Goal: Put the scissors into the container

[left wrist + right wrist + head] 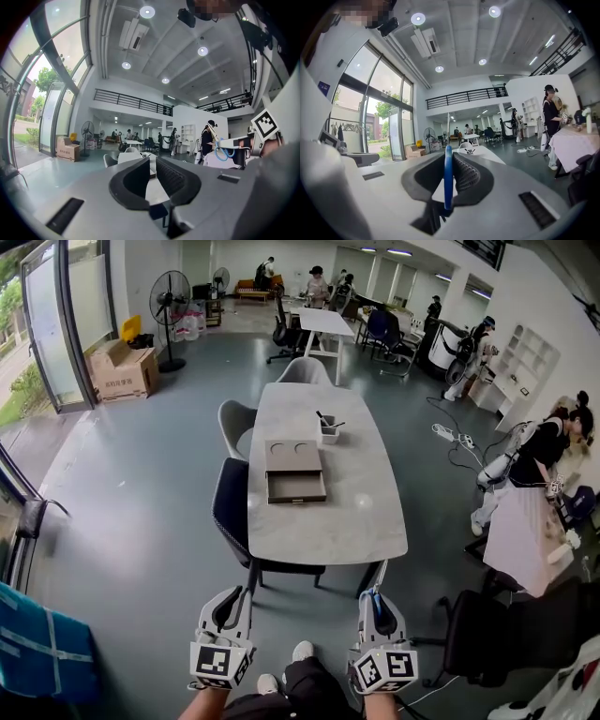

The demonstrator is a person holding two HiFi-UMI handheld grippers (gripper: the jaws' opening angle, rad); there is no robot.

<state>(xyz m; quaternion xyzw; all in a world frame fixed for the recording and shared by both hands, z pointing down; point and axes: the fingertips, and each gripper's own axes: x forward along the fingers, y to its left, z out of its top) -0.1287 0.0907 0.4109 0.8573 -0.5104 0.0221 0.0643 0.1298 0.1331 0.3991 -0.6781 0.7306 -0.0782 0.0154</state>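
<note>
We've got the scissors (448, 178) pinched in our right gripper (450, 161), while our left gripper (153, 169) is barely parted and empty. The container (329, 434) waits well ahead on the table (361, 521), so by our reckoning the approach and drop remain.

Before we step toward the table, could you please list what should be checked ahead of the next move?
1. Scissors clamped in right gripper: ok, blue handle between its jaws.
2. Left gripper free: ok, jaws slightly apart, nothing between.
3. Container upright on table: ok.
4. Container within reach: not ok, it stands toward the table's far end.
5. Room inside container: cannot tell, dark items already stick out.
</note>
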